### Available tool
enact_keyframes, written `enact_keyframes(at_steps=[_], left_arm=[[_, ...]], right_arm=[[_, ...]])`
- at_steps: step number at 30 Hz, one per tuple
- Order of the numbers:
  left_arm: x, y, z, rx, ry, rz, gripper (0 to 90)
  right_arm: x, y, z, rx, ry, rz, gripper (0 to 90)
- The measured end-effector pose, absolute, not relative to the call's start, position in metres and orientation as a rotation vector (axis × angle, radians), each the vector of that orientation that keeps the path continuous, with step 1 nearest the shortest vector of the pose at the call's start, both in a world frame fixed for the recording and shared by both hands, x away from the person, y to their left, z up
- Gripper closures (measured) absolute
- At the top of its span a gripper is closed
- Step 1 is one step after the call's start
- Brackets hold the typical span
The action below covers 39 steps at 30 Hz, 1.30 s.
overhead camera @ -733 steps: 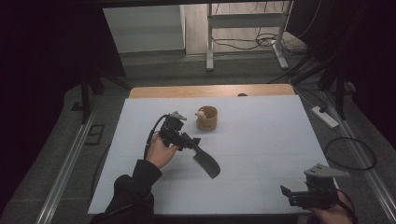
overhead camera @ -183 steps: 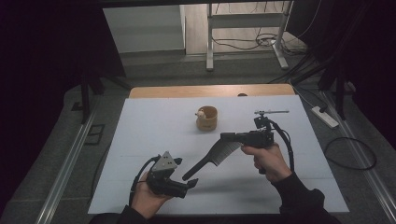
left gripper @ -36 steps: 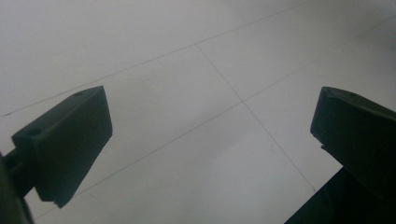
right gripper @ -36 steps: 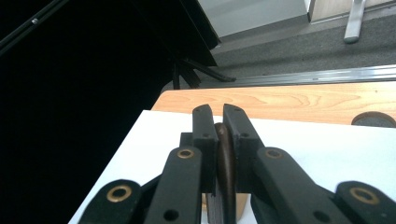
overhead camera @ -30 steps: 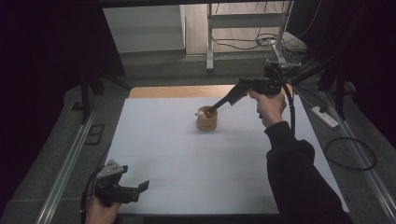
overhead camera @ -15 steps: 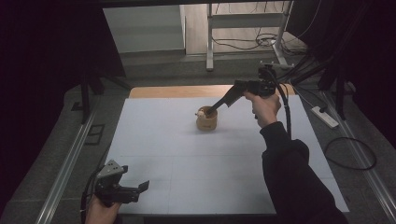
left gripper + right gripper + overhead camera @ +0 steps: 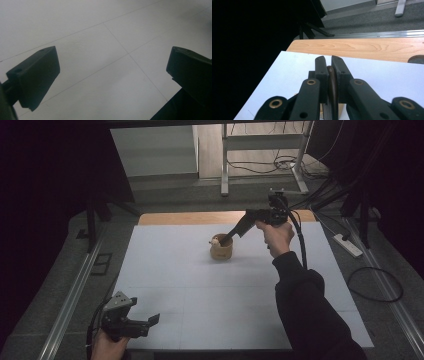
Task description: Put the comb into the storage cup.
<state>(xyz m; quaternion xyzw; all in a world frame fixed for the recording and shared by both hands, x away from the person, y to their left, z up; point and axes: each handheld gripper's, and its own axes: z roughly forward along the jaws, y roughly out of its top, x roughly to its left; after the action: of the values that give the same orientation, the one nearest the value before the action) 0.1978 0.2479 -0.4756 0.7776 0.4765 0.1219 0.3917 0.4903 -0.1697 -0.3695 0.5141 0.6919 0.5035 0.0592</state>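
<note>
A small wooden cup (image 7: 221, 251) stands on the white table (image 7: 225, 300) toward its far middle, with something pale (image 7: 214, 240) at its rim. My right gripper (image 7: 250, 218) hovers up and to the right of the cup, shut on a dark spatula (image 7: 236, 231) that slants down to the left, its thin end inside the cup's mouth. In the right gripper view the two jaws press on the dark brown spatula (image 7: 332, 87), and my right gripper (image 7: 329, 61) points over the table's far edge. My left gripper (image 7: 150, 321) rests at the near left corner, open and empty (image 7: 112, 75).
A bare wooden strip (image 7: 200, 218) runs along the table's far edge. Metal rails (image 7: 70, 305) flank the table on the floor. Cables and a power strip (image 7: 348, 245) lie on the floor at the right, and a metal frame (image 7: 225, 165) stands beyond the table.
My right gripper has moved left and slightly down with the spatula, bringing its thin end lower into the cup. The left gripper has stayed put.
</note>
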Motion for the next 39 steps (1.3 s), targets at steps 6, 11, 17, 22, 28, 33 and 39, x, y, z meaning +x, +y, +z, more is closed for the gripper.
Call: enact_keyframes(at_steps=[6, 11, 17, 22, 28, 33, 39], left_arm=[[0.198, 0.248, -0.476, 1.974, 1.208, 0.307, 0.0], [0.198, 0.248, -0.476, 1.972, 1.208, 0.305, 0.0], [0.198, 0.249, -0.476, 1.971, 1.206, 0.302, 0.0], [0.198, 0.249, -0.476, 1.969, 1.204, 0.299, 0.0], [0.198, 0.249, -0.476, 1.970, 1.205, 0.299, 0.0], [0.198, 0.249, -0.476, 1.972, 1.206, 0.299, 0.0], [0.198, 0.248, -0.476, 1.973, 1.208, 0.297, 0.0]], right_arm=[[0.492, -0.164, -0.375, 1.554, 2.105, 1.506, 84.1], [0.494, -0.160, -0.380, 1.558, 2.117, 1.499, 84.1], [0.496, -0.155, -0.387, 1.563, 2.128, 1.483, 84.1], [0.498, -0.152, -0.392, 1.571, 2.136, 1.485, 84.1], [0.499, -0.152, -0.394, 1.580, 2.132, 1.497, 84.0], [0.501, -0.158, -0.399, 1.613, 2.120, 1.528, 83.9], [0.505, -0.171, -0.409, 1.691, 2.088, 1.575, 83.3]])
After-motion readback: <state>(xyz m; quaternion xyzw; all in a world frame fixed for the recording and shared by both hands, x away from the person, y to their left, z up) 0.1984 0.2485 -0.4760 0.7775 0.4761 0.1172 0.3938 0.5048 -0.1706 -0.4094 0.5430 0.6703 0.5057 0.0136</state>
